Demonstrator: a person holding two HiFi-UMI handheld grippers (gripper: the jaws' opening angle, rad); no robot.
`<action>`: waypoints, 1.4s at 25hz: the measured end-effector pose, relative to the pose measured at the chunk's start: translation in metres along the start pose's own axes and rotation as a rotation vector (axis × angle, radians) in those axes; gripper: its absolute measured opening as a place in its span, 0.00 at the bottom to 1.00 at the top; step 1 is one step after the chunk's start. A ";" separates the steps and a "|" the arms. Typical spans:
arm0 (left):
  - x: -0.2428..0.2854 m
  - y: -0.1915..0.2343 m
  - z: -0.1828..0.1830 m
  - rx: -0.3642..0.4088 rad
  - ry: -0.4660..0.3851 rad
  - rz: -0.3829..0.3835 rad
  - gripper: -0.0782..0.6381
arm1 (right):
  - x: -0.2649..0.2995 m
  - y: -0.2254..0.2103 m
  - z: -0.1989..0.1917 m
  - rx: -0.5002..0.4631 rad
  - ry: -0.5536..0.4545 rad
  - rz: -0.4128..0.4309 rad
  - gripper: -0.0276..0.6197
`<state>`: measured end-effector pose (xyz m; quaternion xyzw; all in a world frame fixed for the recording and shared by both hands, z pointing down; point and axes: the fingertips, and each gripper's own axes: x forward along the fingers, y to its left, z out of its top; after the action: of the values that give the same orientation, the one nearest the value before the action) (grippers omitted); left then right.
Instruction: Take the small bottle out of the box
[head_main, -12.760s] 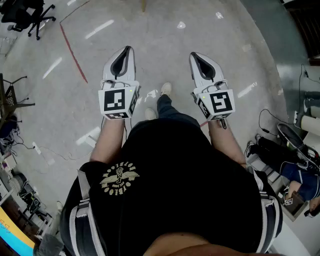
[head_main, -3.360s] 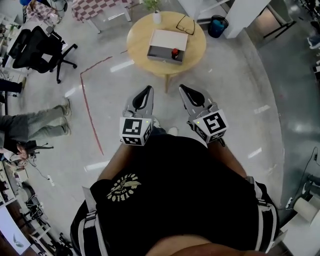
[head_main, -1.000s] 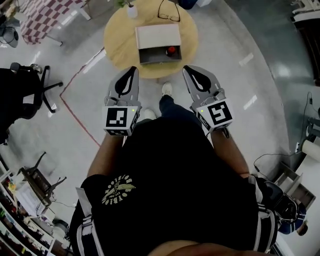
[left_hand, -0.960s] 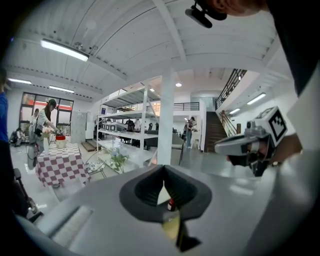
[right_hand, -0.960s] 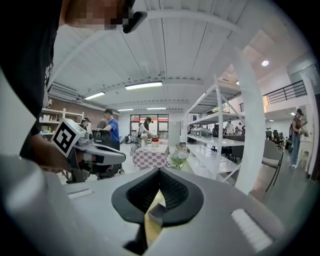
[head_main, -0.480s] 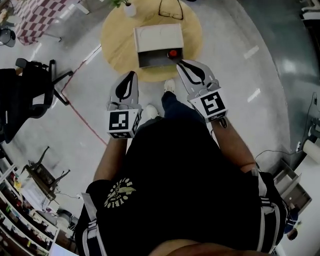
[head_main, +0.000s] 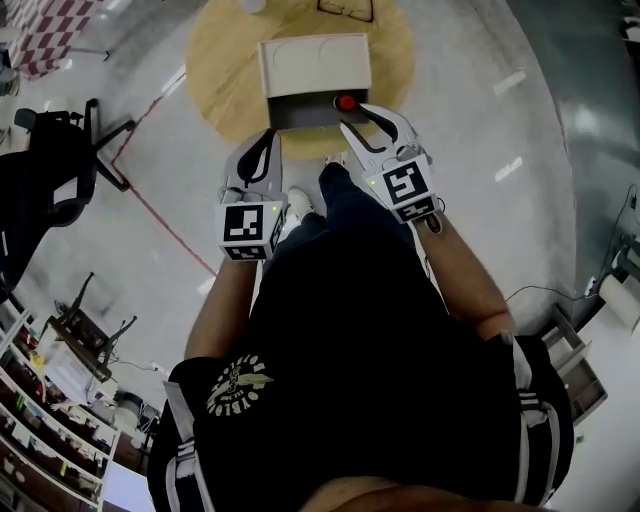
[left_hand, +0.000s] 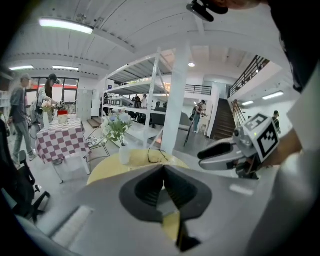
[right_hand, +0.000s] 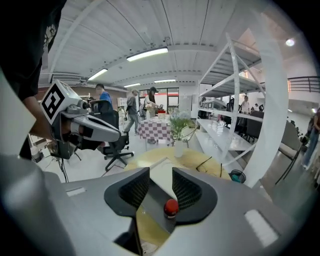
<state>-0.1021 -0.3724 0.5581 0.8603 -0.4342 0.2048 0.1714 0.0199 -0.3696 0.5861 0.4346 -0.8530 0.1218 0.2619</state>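
A small bottle with a red cap (head_main: 346, 102) (right_hand: 171, 207) stands in the near right corner of an open grey box (head_main: 312, 112) (right_hand: 156, 196), whose pale lid (head_main: 314, 64) lies back on a round wooden table (head_main: 225, 70). My right gripper (head_main: 364, 116) (right_hand: 161, 173) hovers just short of the bottle. Its jaws have just been opening and stand open, with nothing touching the pads. The bottle shows beyond the gap. My left gripper (head_main: 268, 136) (left_hand: 163, 168) hangs to the left at the table's near edge, shut and empty.
A white vase with a plant (left_hand: 123, 152) (right_hand: 178, 147) and a pair of glasses (left_hand: 155, 156) (right_hand: 205, 162) rest at the table's far side. A black office chair (head_main: 55, 165) stands on the floor to the left. The person's foot (head_main: 297, 207) is below the table edge.
Both grippers have come forward and down to the table's near edge. The right jaws, shut before, now stand apart near the red-capped bottle. The left stays shut.
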 end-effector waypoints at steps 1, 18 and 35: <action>0.006 0.000 -0.003 -0.001 0.009 0.001 0.11 | 0.007 -0.002 -0.009 0.002 0.017 0.006 0.26; 0.036 0.017 -0.016 -0.027 0.119 0.068 0.11 | 0.094 -0.027 -0.117 -0.082 0.243 0.066 0.32; 0.012 0.035 0.045 -0.031 0.029 0.238 0.11 | 0.074 -0.019 -0.078 -0.147 0.223 0.231 0.28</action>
<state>-0.1152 -0.4214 0.5296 0.7968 -0.5340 0.2296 0.1652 0.0255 -0.3969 0.6914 0.2973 -0.8696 0.1356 0.3702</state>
